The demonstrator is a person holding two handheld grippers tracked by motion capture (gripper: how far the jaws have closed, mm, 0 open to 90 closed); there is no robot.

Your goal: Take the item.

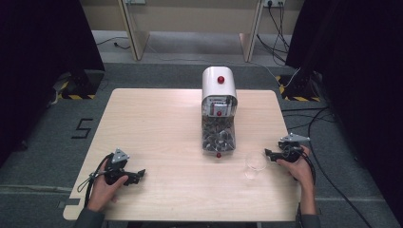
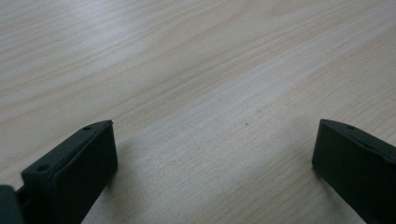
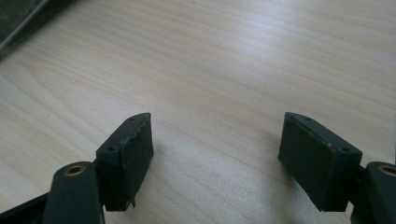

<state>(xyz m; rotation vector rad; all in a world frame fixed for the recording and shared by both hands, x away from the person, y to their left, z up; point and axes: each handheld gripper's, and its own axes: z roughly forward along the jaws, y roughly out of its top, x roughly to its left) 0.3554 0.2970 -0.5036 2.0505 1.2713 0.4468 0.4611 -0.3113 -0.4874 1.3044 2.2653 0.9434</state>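
- Clear cup (image 1: 255, 164) is the thing nearest the work: it stands on the worktop (image 1: 166, 123), just in front of the right gripper (image 1: 272, 155) and near the foot of the dispenser (image 1: 218, 111).
- It looks thin-walled, light and see-through (probably plastic, though I cannot tell for sure), so I judge it easy to tip or crush and a bit slippery; the best hold would be across the side wall, low enough to stay steady, with a gentle squeeze.
- Right gripper: its fingers (image 3: 130, 154) stand wide apart over bare wood, holding nothing.
- Left gripper (image 1: 138, 175): its fingers (image 2: 79, 168) are likewise spread, with nothing between them, well apart from the cup at the near left of the worktop.
- Count: one cup, one white dispenser filled with dark pieces, three red knobs on it (top, middle and bottom), two grippers, two hands.
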